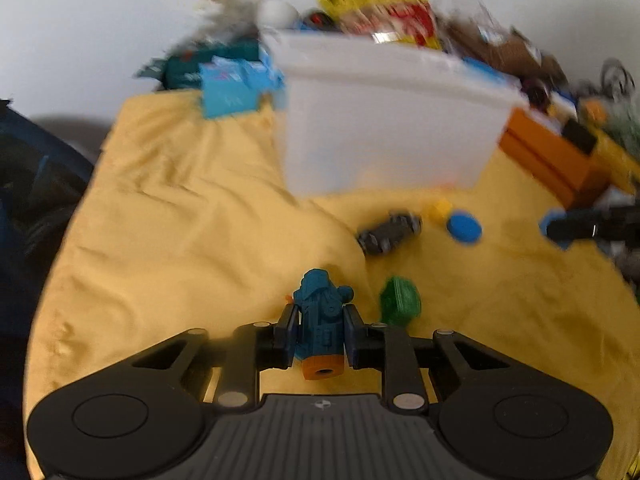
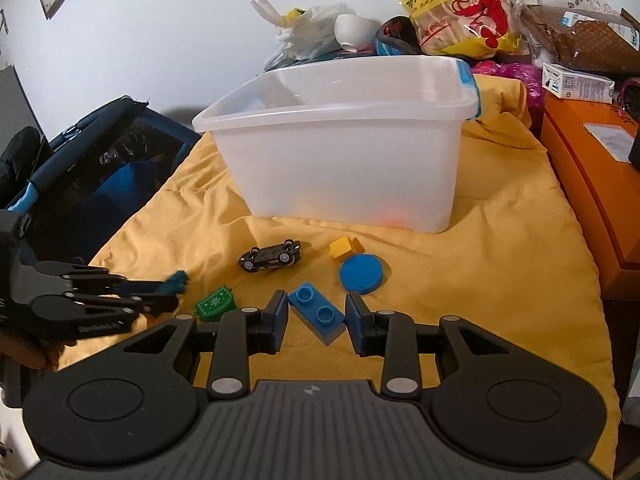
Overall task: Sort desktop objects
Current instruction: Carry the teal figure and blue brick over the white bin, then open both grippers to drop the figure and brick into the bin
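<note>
Fingers on my left gripper (image 1: 320, 330) pinch a teal toy figure (image 1: 320, 316), its long axis running straight along the fingers, orange end toward the camera. Right gripper (image 2: 317, 322) has its fingers spread either side of a blue two-stud brick (image 2: 316, 310); the brick sits diagonally between them on the yellow cloth (image 2: 500, 280), pads not pressing, so nothing is held there as far as I can tell. Green flat piece (image 2: 215, 301) lies just left of the right fingers, between the two grippers. Farther out: black toy car (image 2: 271, 255) on its roof, small yellow block (image 2: 343, 248), blue disc (image 2: 361, 274) beside it. Beyond those, dead ahead, the white plastic bin (image 2: 340, 120), open-topped. Left view is blurred. My guess: left hand is nearer to done, with the bin forward and above.
</note>
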The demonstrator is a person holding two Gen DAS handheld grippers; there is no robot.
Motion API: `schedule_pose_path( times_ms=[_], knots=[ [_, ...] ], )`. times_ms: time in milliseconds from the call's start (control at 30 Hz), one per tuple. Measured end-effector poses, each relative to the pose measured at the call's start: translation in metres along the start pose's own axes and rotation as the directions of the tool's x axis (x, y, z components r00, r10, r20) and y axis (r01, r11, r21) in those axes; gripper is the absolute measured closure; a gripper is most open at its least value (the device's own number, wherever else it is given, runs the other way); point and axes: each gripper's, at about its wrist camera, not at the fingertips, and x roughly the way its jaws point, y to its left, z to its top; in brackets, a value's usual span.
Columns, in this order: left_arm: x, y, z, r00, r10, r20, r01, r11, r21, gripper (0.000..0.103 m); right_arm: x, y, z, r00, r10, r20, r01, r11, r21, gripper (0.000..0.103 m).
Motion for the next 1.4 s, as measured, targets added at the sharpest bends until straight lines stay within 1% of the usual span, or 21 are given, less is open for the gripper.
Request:
schedule_pose_path(
  times_ms=[67,167,233,333,467,533,633,700,867,1033,1100,1133,1167,1200,1233,1267,1333,1400],
  knots=[
    [-0.011,0.000,0.014,0.999,-0.011,0.043,0.012,1.000,-0.020,0.077,-0.003,-0.001,0.005,1.000,0.000,0.016,0.000,1.000,0.002,0.068],
    [-0.031,-0.008,0.045,0.992,-0.028,0.124,0.028,1.000,0.001,0.077,-0.010,-0.001,0.023,0.998,0.005,0.059,-0.005,1.000,0.007,0.068],
    [-0.039,-0.015,0.072,0.987,-0.041,0.157,0.039,0.999,0.013,0.077,-0.016,-0.002,0.043,0.996,-0.001,0.086,0.001,1.000,0.002,0.068],
    [-0.046,-0.021,0.112,0.981,-0.066,0.181,0.065,0.998,0.012,0.077,-0.024,-0.006,0.077,0.991,-0.003,0.132,0.001,1.000,0.010,0.068],
    [-0.043,-0.026,0.156,0.979,-0.087,0.187,0.087,0.996,0.008,0.077,-0.030,-0.012,0.122,0.989,-0.015,0.147,0.016,1.000,-0.001,0.068],
    [-0.038,-0.028,0.176,0.980,-0.085,0.180,0.082,0.996,0.021,0.077,-0.030,-0.016,0.141,0.989,-0.025,0.144,0.026,1.000,-0.002,0.068],
    [-0.028,-0.030,0.199,0.984,-0.097,0.149,0.095,0.995,0.019,0.077,-0.026,-0.022,0.165,0.993,-0.017,0.113,0.014,1.000,0.021,0.068],
    [-0.016,-0.029,0.213,0.988,-0.103,0.113,0.102,0.995,0.021,0.077,-0.019,-0.025,0.177,0.996,-0.024,0.080,0.022,1.000,0.023,0.068],
    [0.005,-0.025,0.231,0.994,-0.103,0.048,0.103,0.995,0.009,0.077,0.002,-0.035,0.193,0.999,-0.050,0.019,0.049,0.998,0.040,0.068],
    [0.017,-0.029,0.243,0.995,-0.091,0.030,0.090,0.995,0.033,0.077,0.021,-0.043,0.205,0.997,-0.071,-0.023,0.073,0.996,0.051,0.068],
    [0.022,-0.032,0.246,0.996,-0.083,0.018,0.083,0.996,0.038,0.076,0.029,-0.045,0.208,0.996,-0.086,-0.034,0.088,0.995,0.050,0.066],
    [0.025,-0.032,0.248,0.997,-0.079,0.015,0.078,0.996,0.039,0.073,0.033,-0.045,0.210,0.995,-0.092,-0.040,0.094,0.994,0.052,0.066],
    [0.029,-0.033,0.249,0.997,-0.071,0.007,0.071,0.997,0.039,0.061,0.036,-0.045,0.210,0.994,-0.096,-0.043,0.098,0.994,0.054,0.066],
    [0.033,-0.033,0.250,0.999,-0.053,0.000,0.053,0.998,0.032,0.045,0.040,-0.046,0.210,0.994,-0.102,-0.049,0.105,0.993,0.055,0.059],
    [0.036,-0.033,0.249,0.999,-0.033,-0.003,0.033,0.999,0.026,0.042,0.043,-0.047,0.210,0.993,-0.109,-0.051,0.111,0.992,0.055,0.052],
    [0.038,-0.032,0.248,1.000,-0.015,-0.003,0.015,1.000,0.027,0.042,0.044,-0.047,0.209,0.993,-0.113,-0.046,0.115,0.992,0.055,0.042],
    [0.038,-0.031,0.245,1.000,-0.004,0.000,0.004,0.999,0.035,0.042,0.044,-0.049,0.205,0.992,-0.120,-0.045,0.123,0.991,0.059,0.041],
    [0.032,-0.029,0.237,1.000,-0.018,0.016,0.017,0.999,0.048,0.042,0.040,-0.050,0.200,0.994,-0.108,-0.034,0.110,0.992,0.065,0.041]
  ],
)
